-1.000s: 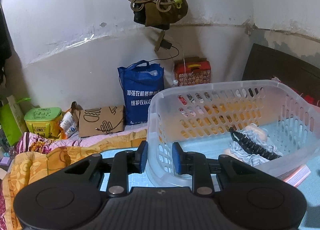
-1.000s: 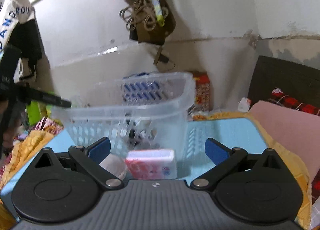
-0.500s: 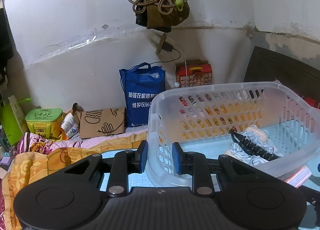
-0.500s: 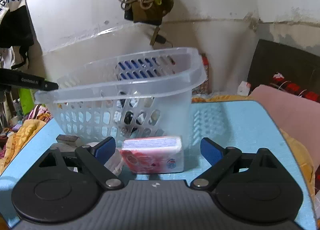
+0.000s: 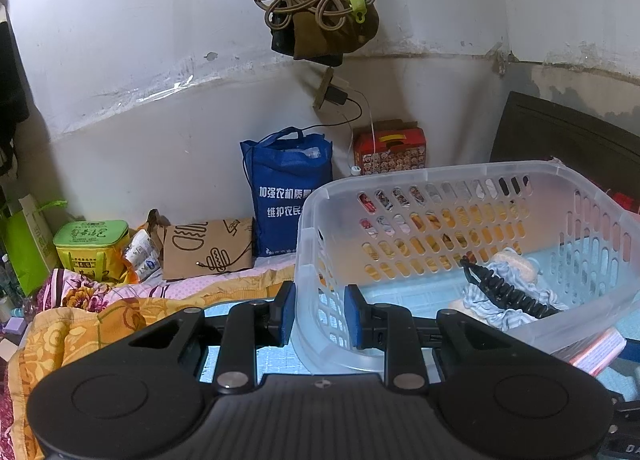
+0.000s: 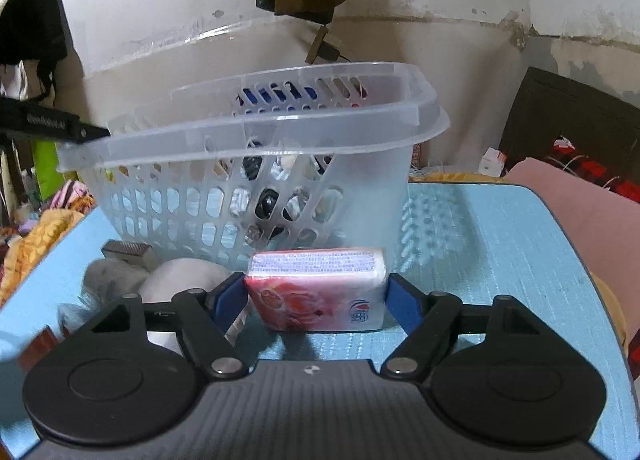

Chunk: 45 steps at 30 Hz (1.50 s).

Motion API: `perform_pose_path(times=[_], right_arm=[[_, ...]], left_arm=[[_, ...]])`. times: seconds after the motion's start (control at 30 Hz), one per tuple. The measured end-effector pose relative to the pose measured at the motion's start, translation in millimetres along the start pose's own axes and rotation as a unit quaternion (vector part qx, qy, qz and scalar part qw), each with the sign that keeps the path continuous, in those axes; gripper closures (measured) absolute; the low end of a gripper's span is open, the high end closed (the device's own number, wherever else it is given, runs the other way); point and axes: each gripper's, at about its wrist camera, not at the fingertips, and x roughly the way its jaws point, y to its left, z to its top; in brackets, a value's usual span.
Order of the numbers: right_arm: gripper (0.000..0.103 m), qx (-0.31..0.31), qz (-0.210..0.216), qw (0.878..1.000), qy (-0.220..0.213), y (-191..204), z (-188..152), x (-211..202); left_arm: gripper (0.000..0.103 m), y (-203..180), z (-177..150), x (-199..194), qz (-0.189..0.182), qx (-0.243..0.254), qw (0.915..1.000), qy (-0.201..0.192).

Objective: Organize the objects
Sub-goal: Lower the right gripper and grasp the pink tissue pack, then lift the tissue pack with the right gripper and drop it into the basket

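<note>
**Tissue pack being gripped beside the held basket**

The basket (image 5: 460, 219) wall is pinched by the left gripper (image 5: 320, 314). The pink tissue pack (image 6: 318, 290), lying on the blue mat (image 6: 500, 244) against the basket, is bracketed by the closing right gripper (image 6: 318, 300); contact cannot be confirmed. A firm squeeze, lift and drop inside seem next. A scuffed white wall (image 5: 160, 39) stands behind.

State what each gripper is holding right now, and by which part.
The left gripper is shut on the basket, clamping its near wall. The right gripper is closing around the pink tissue pack, pads at its two short ends; firm grip not yet certain.
</note>
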Motion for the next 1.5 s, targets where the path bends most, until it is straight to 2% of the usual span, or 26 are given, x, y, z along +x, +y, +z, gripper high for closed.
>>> perform_pose_path(times=[0.2, 0.4, 0.67, 0.97, 1.17, 1.3, 1.5], right_arm=[[0.028, 0.026, 0.013, 1.000, 0.000, -12, -1, -21], [0.028, 0.017, 0.002, 0.999, -0.048, -16, 1, -53], [0.028, 0.016, -0.012, 0.996, -0.087, -21, 2, -78], [0.028, 0.036, -0.022, 0.985, -0.169, -29, 6, -122], [0.028, 0.040, -0.011, 0.979, -0.198, -29, 10, -136], [0.029, 0.012, -0.009, 0.979, -0.203, -18, 23, -134], [0.029, -0.032, 0.007, 0.982, -0.186, 10, 77, -102]], left_arm=[[0.073, 1, 0, -1, 0.000, -0.001, 1.0000, -0.001], [0.073, 0, 0, -1, 0.002, -0.002, 1.0000, -0.002], [0.073, -1, -2, -1, 0.003, 0.000, 1.0000, -0.004], [0.073, -2, -1, 0, 0.003, -0.001, 1.0000, -0.005], [0.073, 0, 0, -1, -0.002, -0.006, 1.0000, -0.004], [0.073, 3, 1, -1, -0.007, -0.013, 0.9999, -0.002], [0.073, 4, 1, -1, -0.009, -0.016, 0.9998, -0.001]])
